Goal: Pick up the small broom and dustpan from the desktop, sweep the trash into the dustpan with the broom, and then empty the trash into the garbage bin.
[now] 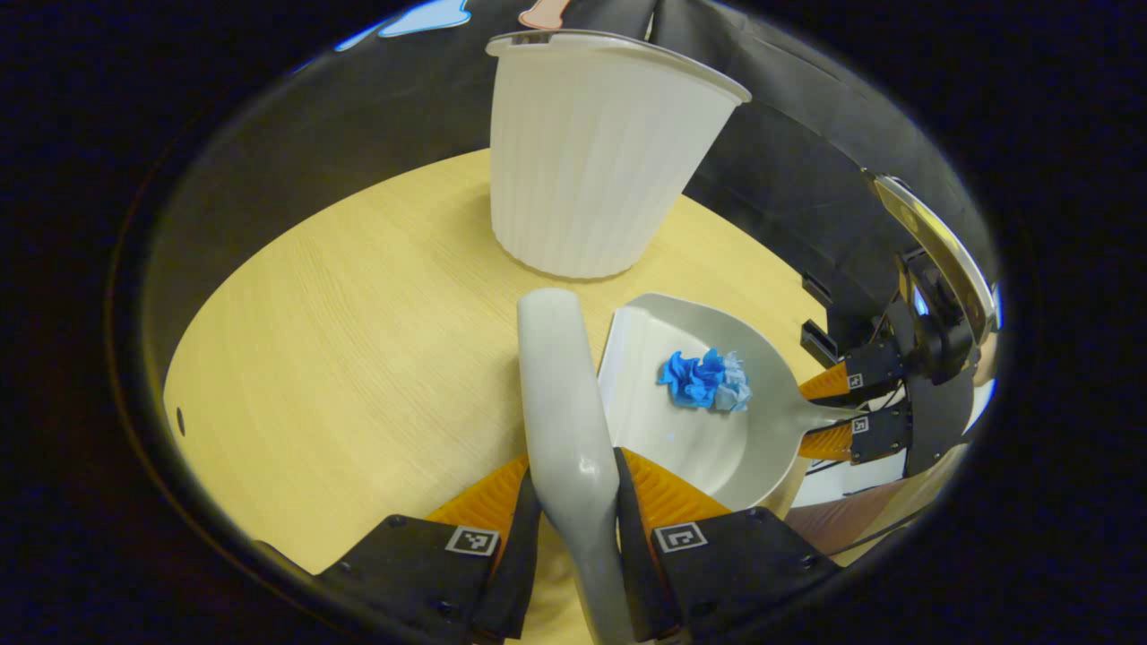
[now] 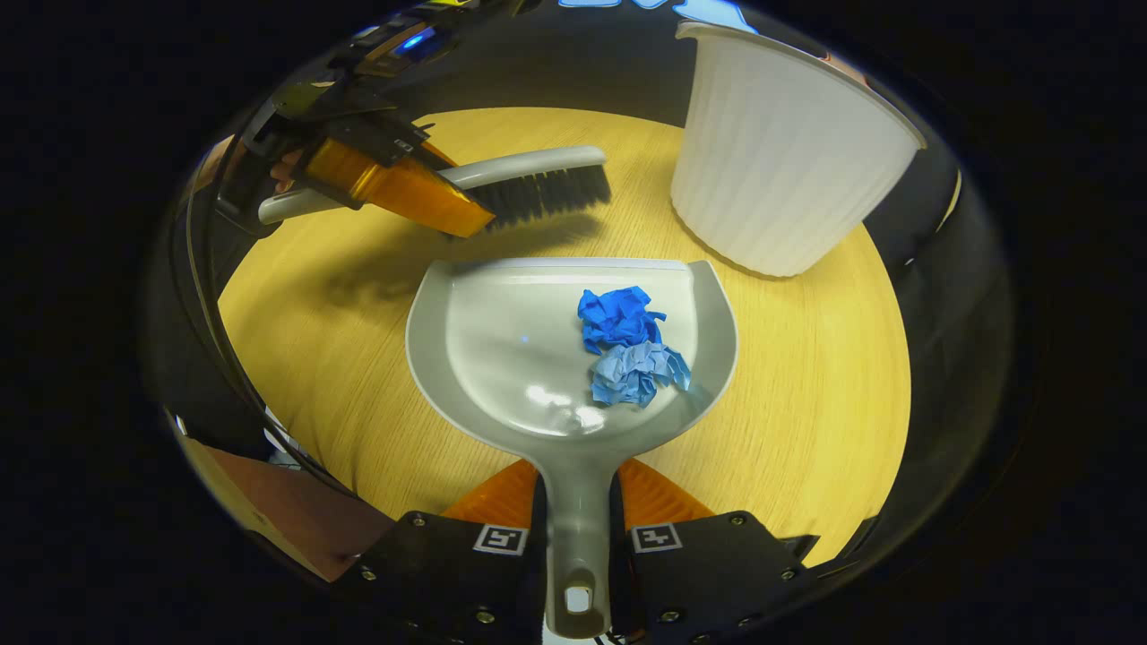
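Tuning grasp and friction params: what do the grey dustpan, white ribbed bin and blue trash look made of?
Grey dustpan: probably glossy moulded plastic; sharp light glints sit in its bowl.
White ribbed bin: probably matte plastic, thin-walled with vertical flutes and no glints.
Blue crumpled trash: looks like paper or tissue in two shades, with sharp creases.

Blue crumpled trash (image 2: 630,345) in grey dustpan (image 2: 502,349)

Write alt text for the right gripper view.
The right gripper clamps the handle of a grey plastic dustpan holding crumpled blue paper scraps on a light wooden table. Beyond it, the left gripper holds a grey, black-bristled brush near a white ribbed bin.
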Motion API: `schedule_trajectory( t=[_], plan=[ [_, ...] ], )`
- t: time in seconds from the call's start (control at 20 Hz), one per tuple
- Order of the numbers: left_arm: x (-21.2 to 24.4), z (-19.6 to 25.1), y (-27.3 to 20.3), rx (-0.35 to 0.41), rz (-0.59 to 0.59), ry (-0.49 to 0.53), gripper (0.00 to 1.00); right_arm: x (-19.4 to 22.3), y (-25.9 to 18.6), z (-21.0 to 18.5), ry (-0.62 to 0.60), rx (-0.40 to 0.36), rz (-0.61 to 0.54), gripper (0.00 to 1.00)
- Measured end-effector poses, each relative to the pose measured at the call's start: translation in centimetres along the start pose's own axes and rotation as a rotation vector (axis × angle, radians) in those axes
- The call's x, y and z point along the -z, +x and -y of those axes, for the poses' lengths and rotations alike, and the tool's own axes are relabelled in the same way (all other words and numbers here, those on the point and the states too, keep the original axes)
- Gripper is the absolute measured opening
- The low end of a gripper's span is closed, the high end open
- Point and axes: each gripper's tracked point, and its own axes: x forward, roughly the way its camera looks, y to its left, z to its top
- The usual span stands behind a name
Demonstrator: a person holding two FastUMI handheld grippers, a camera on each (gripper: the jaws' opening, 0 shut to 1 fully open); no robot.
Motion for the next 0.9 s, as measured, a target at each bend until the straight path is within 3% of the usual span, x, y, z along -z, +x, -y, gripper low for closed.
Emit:
schedule_trajectory(
  t=[0.4, 0.7, 0.75, 0.9],
  plan=[
    [3.9, -6.8, -0.8, -0.035, 0.041, -0.027, 0.51, -0.7, -0.1, -1.1, 0.047, 0.084, 0.011, 0.28],
    [7.7, -14.6, -4.0, -0.050, 0.062, -0.071, 0.46, -1.6, -1.7, -0.9, 0.074, 0.058, 0.031, 0.28],
    [8.5, -16.3, -4.9, -0.050, 0.066, -0.074, 0.51, -1.8, -2.5, -0.7, 0.073, 0.054, 0.034, 0.28],
    [10.4, -20.6, -7.7, -0.055, 0.073, -0.090, 0.51, -2.5, -3.9, -0.4, 0.081, 0.042, 0.032, 0.28]
  ],
)
